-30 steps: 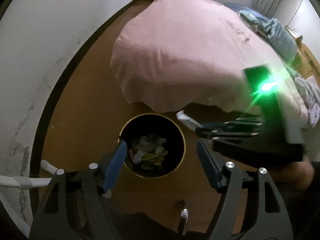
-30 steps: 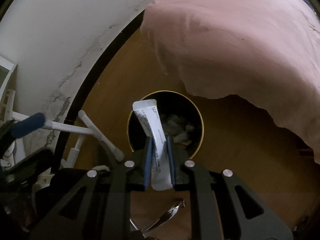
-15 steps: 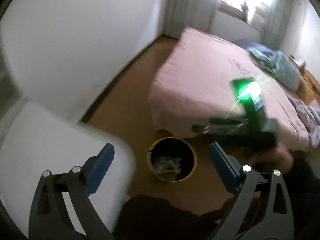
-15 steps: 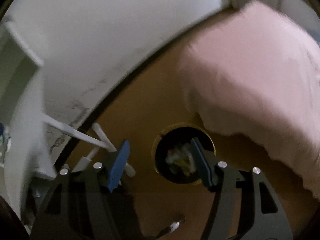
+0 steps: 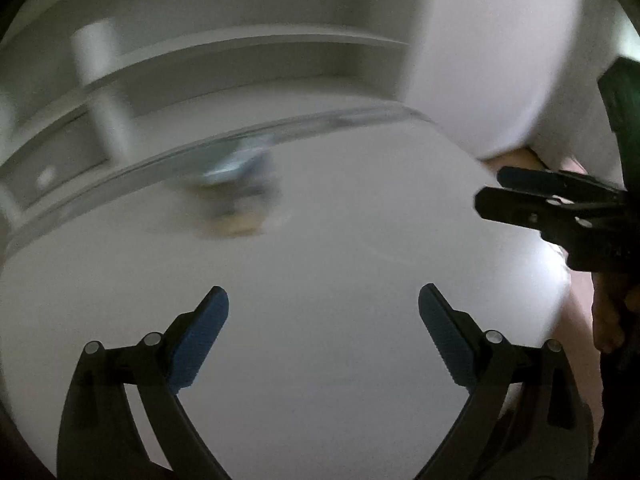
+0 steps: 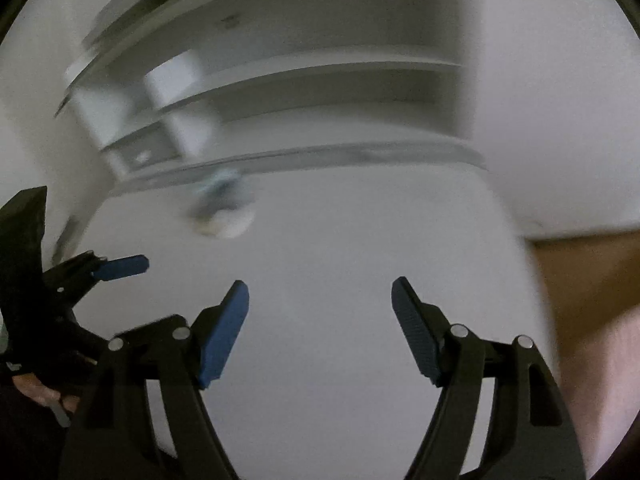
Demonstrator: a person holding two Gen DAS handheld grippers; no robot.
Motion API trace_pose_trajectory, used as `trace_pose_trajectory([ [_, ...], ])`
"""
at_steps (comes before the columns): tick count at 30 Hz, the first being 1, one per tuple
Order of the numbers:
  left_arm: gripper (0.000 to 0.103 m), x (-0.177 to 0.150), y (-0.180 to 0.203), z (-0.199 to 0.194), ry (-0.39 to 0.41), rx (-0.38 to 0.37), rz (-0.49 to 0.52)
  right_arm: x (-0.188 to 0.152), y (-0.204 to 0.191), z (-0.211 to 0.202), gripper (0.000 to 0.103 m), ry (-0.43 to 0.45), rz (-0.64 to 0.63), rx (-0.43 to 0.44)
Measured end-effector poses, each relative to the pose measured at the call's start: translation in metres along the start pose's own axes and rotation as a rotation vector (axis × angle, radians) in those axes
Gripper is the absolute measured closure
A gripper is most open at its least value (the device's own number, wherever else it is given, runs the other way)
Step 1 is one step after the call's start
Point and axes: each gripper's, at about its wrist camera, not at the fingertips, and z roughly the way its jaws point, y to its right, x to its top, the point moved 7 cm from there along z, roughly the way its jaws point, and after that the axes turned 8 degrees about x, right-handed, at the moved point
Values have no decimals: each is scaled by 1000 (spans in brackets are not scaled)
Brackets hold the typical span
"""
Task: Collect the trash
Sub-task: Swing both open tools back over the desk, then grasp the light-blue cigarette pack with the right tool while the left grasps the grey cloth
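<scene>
the left gripper (image 5: 323, 334) stands wide, its blue pads far apart with only bare white desk (image 5: 320, 264) showing between them; it holds nothing and touches nothing. the right gripper (image 6: 320, 330) is also empty, and its jaws are opening, the gap a little narrower than the left's. both tools tilt down over the desk, side by side: the right one shows at the right edge of the left view, seen edge-on, and the left one at the left edge of the right view, with fingers (image 6: 38, 390) wrapped on its handle. a blurred scrap of trash (image 5: 236, 196), pale with blue and yellow, lies on the desk near its far rim, well ahead of both grippers. white shelves (image 5: 248, 48) rise behind.
</scene>
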Motion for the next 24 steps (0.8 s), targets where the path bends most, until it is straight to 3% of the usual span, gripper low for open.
trace_pose_trajectory([
  [3, 10, -10, -52, -2, -10, 59, -71, 35, -43, 50, 31, -61, -89, 62],
  [6, 10, -20, -86, -4, -22, 82, -120, 63, -65, 90, 31, -107, -159, 50],
  [10, 10, -24, -105, -1, -34, 88, -133, 92, -74, 137, 31, -182, -214, 19],
  [14, 10, -22, -107, 6, -44, 79, -124, 98, -78, 166, 32, -260, -261, 7],
  [15, 10, -20, -106, 9, -46, 75, -119, 98, -79, 170, 40, -271, -275, 0],
  [16, 10, -17, -104, 11, -46, 72, -114, 98, -80, 172, 48, -274, -280, -4],
  [18, 10, -10, -102, 17, -51, 65, -115, 100, -81, 162, 48, -249, -276, -5],
  [24, 10, 22, -83, 38, -42, 33, -100, 108, -60, 82, 47, -37, -112, 83],
])
